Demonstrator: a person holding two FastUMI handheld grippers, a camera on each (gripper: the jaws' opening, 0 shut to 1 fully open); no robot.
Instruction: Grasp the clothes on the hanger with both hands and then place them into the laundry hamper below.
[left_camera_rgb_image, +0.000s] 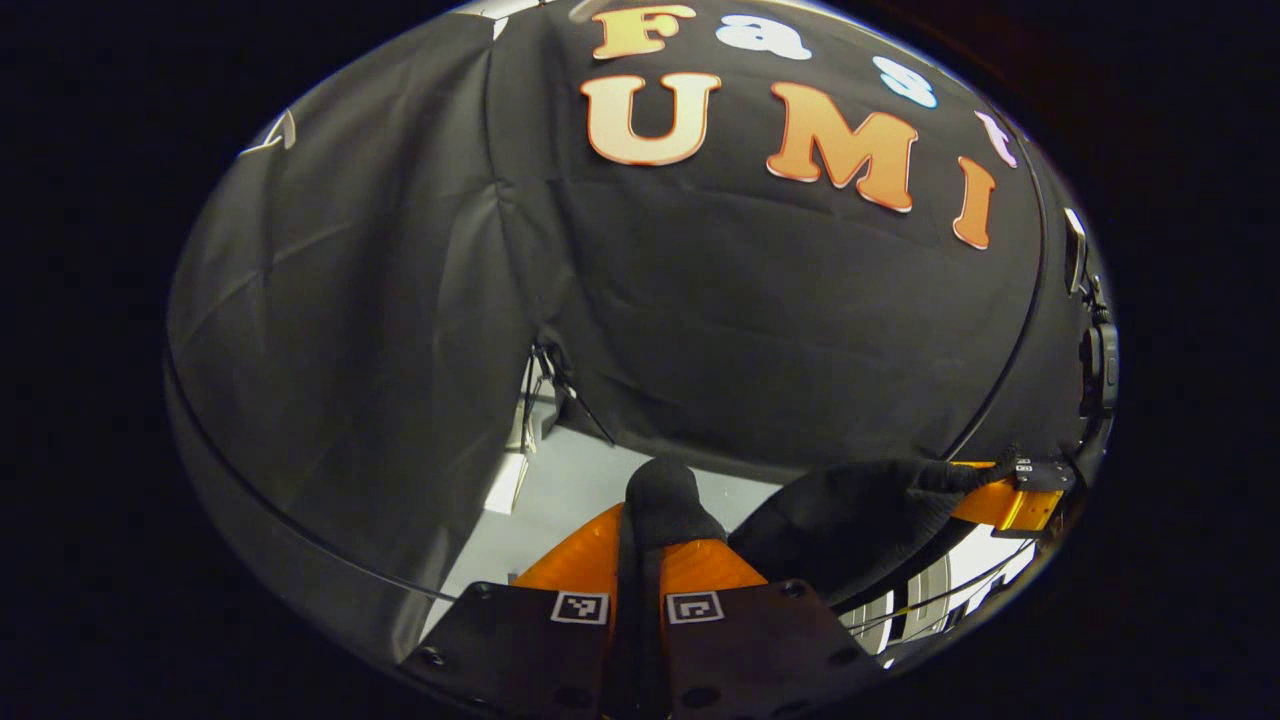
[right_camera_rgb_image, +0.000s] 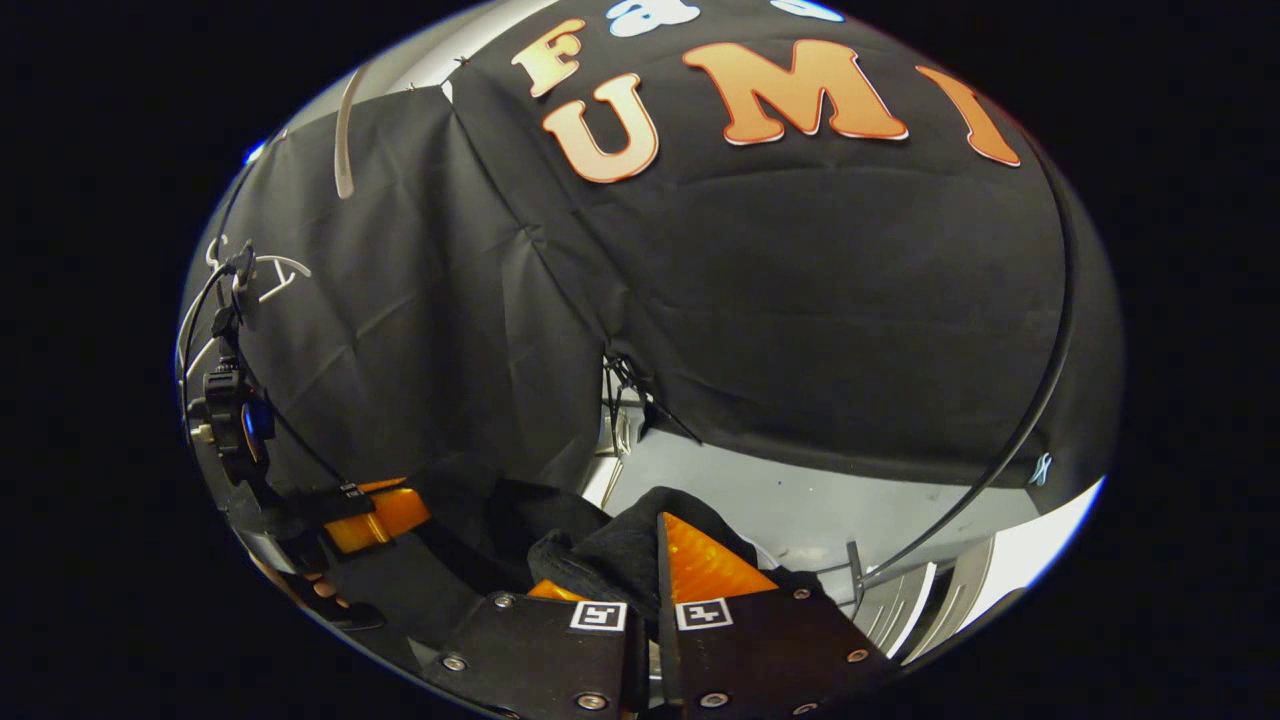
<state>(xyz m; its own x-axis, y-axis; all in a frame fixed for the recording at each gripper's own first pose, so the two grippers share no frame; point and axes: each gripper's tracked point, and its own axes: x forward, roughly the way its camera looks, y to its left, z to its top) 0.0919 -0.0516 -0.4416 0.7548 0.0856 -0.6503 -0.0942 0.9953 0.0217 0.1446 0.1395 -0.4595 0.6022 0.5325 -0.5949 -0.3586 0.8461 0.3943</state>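
Observation:
A black garment (left_camera_rgb_image: 840, 515) hangs stretched between both grippers. In the left gripper view my left gripper (left_camera_rgb_image: 640, 560) is shut on a bunched fold of it (left_camera_rgb_image: 660, 495), which sticks up between the orange fingers (left_camera_rgb_image: 700, 565). The cloth runs right to the other gripper (left_camera_rgb_image: 1010, 495), also clamped on it. In the right gripper view my right gripper (right_camera_rgb_image: 655, 560) is shut on the black garment (right_camera_rgb_image: 610, 555), which covers most of its left finger. The left gripper (right_camera_rgb_image: 375, 510) shows at the lower left, holding the same cloth.
The black booth wall stands close ahead in both views. A grey floor (right_camera_rgb_image: 800, 500) shows below its hem. White slatted hamper parts (right_camera_rgb_image: 930, 590) lie at the lower right of the right gripper view. A thin black cable (right_camera_rgb_image: 1040, 400) curves down the right side.

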